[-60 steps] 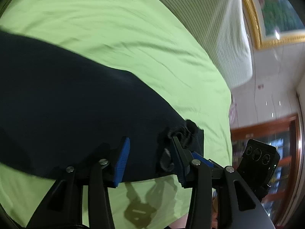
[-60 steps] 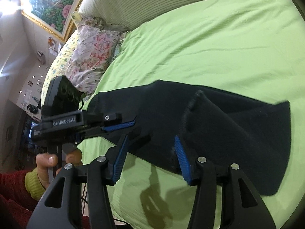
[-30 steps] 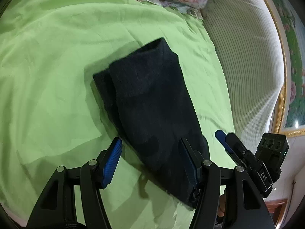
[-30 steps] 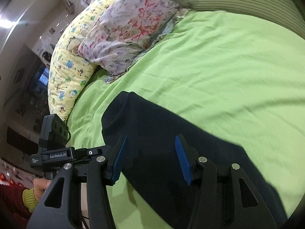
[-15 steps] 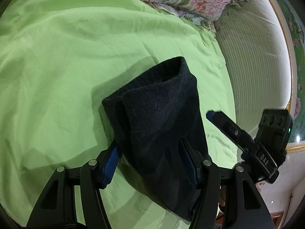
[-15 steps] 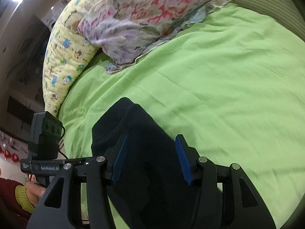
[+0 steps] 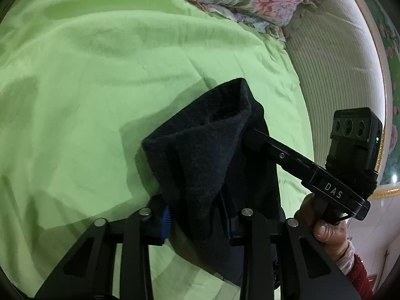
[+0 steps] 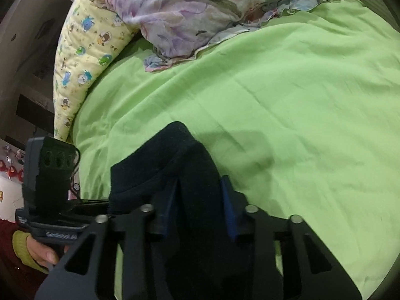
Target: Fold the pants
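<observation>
The dark navy pants (image 7: 207,155) are folded into a thick bundle, held up off the green bedsheet (image 7: 87,80). My left gripper (image 7: 197,215) is shut on the near end of the bundle, the cloth draped over its fingers. My right gripper (image 8: 198,200) is shut on the same bundle (image 8: 175,165) from the other side. In the left wrist view the right gripper's finger (image 7: 280,152) reaches into the cloth from the right. In the right wrist view the left gripper's body (image 8: 50,175) sits at the left, held by a hand.
A floral pillow (image 8: 200,7) and a yellow cartoon-print pillow (image 8: 82,50) lie at the head of the bed. A striped cream headboard (image 7: 337,75) stands at the right in the left wrist view. The green sheet (image 8: 287,112) spreads wide beyond the pants.
Both grippers have closed on the folded pants and lifted the bundle off the sheet. The two grippers have come closer together.
</observation>
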`<control>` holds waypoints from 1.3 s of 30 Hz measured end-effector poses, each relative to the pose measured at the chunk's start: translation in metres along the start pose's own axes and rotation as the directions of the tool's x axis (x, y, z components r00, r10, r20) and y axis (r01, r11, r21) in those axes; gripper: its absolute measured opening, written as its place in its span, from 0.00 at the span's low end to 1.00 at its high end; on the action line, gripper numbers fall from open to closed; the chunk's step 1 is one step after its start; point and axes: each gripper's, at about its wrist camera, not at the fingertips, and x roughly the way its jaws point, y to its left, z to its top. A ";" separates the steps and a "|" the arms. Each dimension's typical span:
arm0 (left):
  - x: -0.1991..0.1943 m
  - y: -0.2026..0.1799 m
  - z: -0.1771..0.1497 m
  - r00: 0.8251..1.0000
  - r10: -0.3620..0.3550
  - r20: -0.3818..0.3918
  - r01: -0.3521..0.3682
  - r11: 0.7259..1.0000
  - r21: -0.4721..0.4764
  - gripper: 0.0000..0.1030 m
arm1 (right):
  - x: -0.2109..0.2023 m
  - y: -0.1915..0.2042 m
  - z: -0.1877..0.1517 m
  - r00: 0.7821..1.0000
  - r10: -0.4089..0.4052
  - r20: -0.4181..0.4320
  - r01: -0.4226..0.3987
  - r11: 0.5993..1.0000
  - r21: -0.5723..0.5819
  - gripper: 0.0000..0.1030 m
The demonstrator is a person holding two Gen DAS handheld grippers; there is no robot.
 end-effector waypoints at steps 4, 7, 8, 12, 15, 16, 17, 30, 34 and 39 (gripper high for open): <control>-0.008 -0.017 0.002 1.000 -0.028 0.012 0.027 0.998 0.064 0.16 | -0.020 -0.001 -0.005 0.999 0.007 0.044 -0.007 1.000 0.006 0.23; -0.019 -0.041 0.002 0.998 -0.063 0.020 0.060 0.990 0.125 0.15 | -0.048 -0.001 -0.010 0.993 0.018 0.114 -0.022 0.999 0.030 0.23; -0.024 -0.053 0.001 0.996 -0.088 0.021 0.084 0.985 0.152 0.15 | -0.062 -0.002 -0.014 0.988 0.024 0.150 -0.031 0.999 0.043 0.23; -0.036 -0.097 -0.007 0.989 -0.146 0.011 0.139 0.957 0.254 0.15 | -0.108 -0.003 -0.032 0.967 0.032 0.254 -0.054 0.995 0.079 0.22; -0.040 -0.128 -0.017 0.984 -0.179 -0.009 0.172 0.930 0.326 0.15 | -0.137 -0.005 -0.049 0.949 0.035 0.314 -0.071 0.992 0.107 0.22; -0.041 -0.137 -0.021 0.982 -0.189 -0.016 0.183 0.921 0.343 0.15 | -0.149 -0.006 -0.058 0.941 0.029 0.338 -0.072 0.991 0.117 0.22; -0.041 -0.144 -0.025 0.980 -0.198 -0.024 0.194 0.914 0.356 0.15 | -0.159 -0.007 -0.065 0.935 0.024 0.354 -0.072 0.990 0.124 0.22; -0.030 -0.224 -0.097 0.958 -0.231 -0.169 0.286 0.801 0.525 0.15 | -0.239 -0.019 -0.173 0.852 -0.084 0.517 -0.060 0.965 0.255 0.20; -0.022 -0.246 -0.120 0.952 -0.218 -0.213 0.302 0.761 0.574 0.15 | -0.253 -0.026 -0.204 0.829 -0.125 0.545 -0.055 0.952 0.302 0.20; -0.007 -0.269 -0.155 0.943 -0.192 -0.273 0.326 0.710 0.624 0.15 | -0.265 -0.035 -0.242 0.797 -0.164 0.581 -0.075 0.929 0.364 0.19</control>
